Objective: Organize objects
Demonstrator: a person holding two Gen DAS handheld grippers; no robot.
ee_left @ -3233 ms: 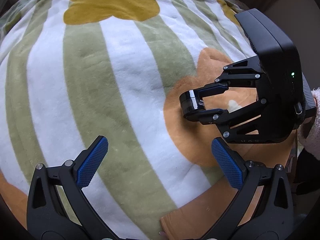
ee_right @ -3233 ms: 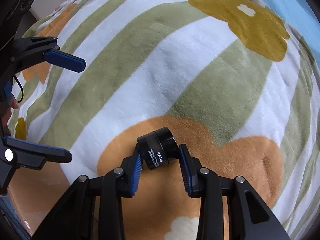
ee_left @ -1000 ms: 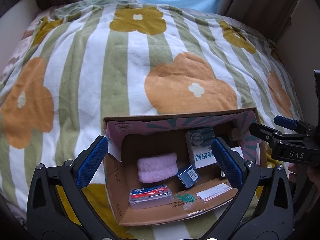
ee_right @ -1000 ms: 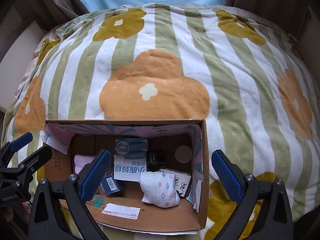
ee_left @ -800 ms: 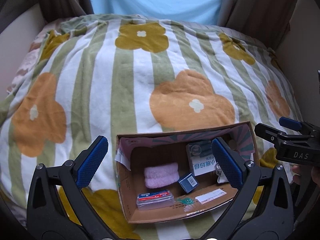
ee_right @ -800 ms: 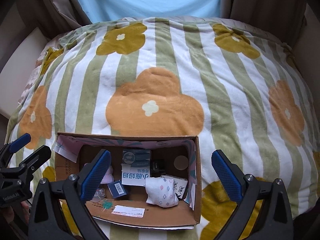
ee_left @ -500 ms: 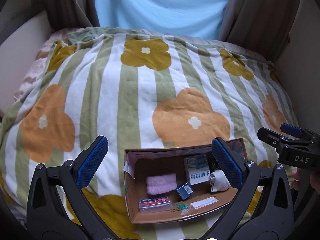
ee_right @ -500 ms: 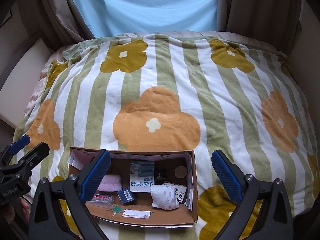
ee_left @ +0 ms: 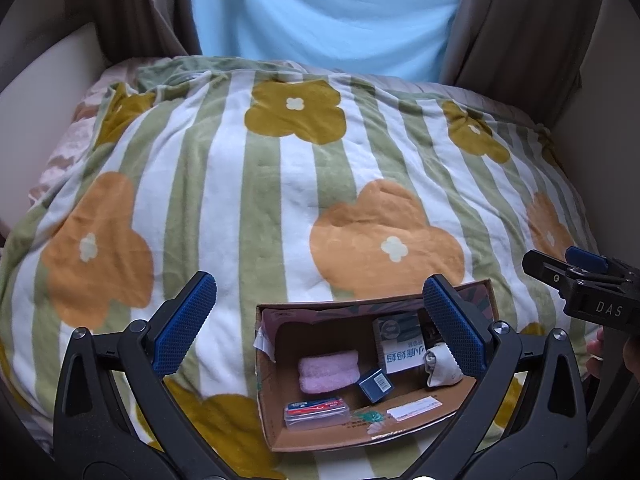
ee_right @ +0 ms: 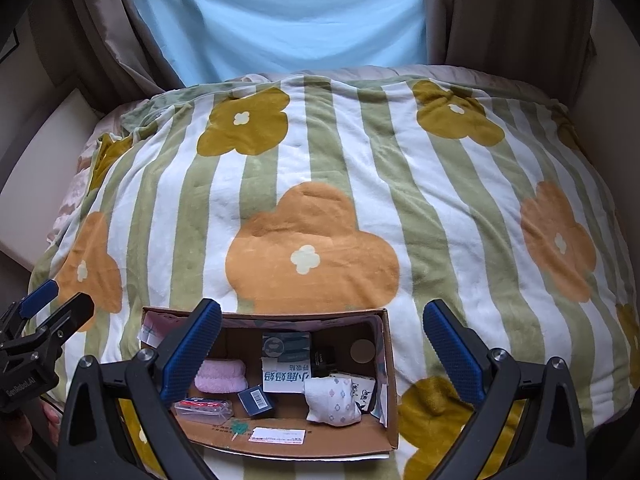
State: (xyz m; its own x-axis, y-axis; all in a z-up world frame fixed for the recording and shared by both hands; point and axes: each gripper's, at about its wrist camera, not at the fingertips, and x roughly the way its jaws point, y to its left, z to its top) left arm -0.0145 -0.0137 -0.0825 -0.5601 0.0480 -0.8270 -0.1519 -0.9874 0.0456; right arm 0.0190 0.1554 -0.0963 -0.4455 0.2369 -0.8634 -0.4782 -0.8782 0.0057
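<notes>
Left gripper (ee_left: 318, 322): jaws spread wide, holding nothing, raised above the box.
Right gripper (ee_right: 320, 346): jaws spread wide, empty, also above the box.
Cardboard box (ee_right: 390, 408): open-topped, resting on the near edge of the blanket.
Box contents: pink towel (ee_right: 221, 377) at left; clear case (ee_right: 204, 407) in front of it; small blue box (ee_right: 256, 399); white carton (ee_right: 286, 366) upright at centre; patterned sock (ee_right: 332, 400); black jar (ee_right: 323, 359) against the far wall.
Blanket (ee_right: 320, 184): green-and-white stripes with orange and mustard flowers.
Background: blue curtain (ee_right: 280, 20).
</notes>
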